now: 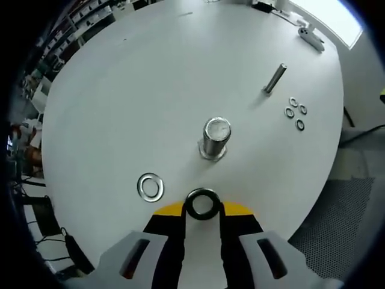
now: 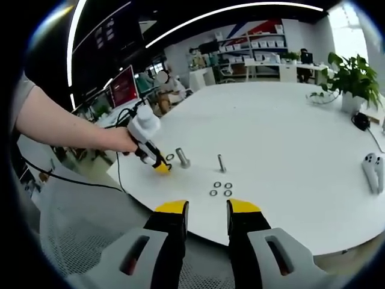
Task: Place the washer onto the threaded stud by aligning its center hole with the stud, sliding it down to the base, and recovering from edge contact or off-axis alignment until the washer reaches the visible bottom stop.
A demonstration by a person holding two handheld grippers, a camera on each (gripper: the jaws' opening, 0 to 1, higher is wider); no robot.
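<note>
white round table (image 1: 150, 90) under both my claws. my left claw (image 1: 203, 208) clamped on one dark washer (image 1: 202, 203), just short of thick stud (image 1: 215, 137). one bright washer (image 1: 150, 186) lying flat nearby; four small washers (image 1: 295, 114) beside thin stud (image 1: 274, 78). my right claw (image 2: 207, 217) apart, holding nothing, off table edge; its view adds potted plant (image 2: 352, 81), shelves, monitors. no legible writing.

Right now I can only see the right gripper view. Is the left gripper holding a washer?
Observer: Yes. The left gripper pinches a dark washer between its tips.
Operator: Is it over the stud?
Observer: No. The stud stands upright just beyond the washer, with its top bare.
Operator: Is anything lying beside the jaws?
Observer: A silver spare washer lies flat on the table, left of the jaws in the left gripper view.
</note>
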